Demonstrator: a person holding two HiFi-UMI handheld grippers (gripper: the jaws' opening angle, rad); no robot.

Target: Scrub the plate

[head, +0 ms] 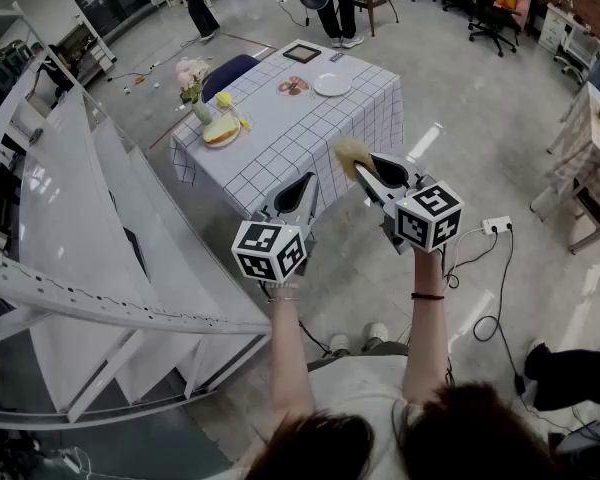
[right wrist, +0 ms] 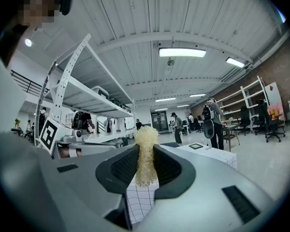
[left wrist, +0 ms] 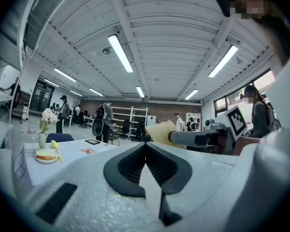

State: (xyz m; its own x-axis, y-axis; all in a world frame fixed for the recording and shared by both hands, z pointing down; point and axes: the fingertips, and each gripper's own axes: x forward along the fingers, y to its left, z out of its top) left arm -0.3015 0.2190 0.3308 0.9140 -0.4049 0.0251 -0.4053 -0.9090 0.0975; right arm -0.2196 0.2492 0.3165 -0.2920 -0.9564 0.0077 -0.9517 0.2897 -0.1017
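Evidently pre-scrub: both grippers short of the table

Head view: the white grid-checked table (head: 280,138) lies ahead. The round white plate (head: 332,85) sits towards its far end, well apart from both grippers, which hang above its near edge.

Left gripper view: the left gripper (left wrist: 145,146) has its jaws pressed together with nothing between.

Right gripper view: the right gripper (right wrist: 146,148) pinches a pale yellow fibrous scrubber (right wrist: 146,134).

Next, I judge, the scrubber must travel across the table to the plate, with the left gripper steadying the rim

Plate (head: 332,85) on the table's (head: 305,143) far right — vase (head: 201,111) at its left edge
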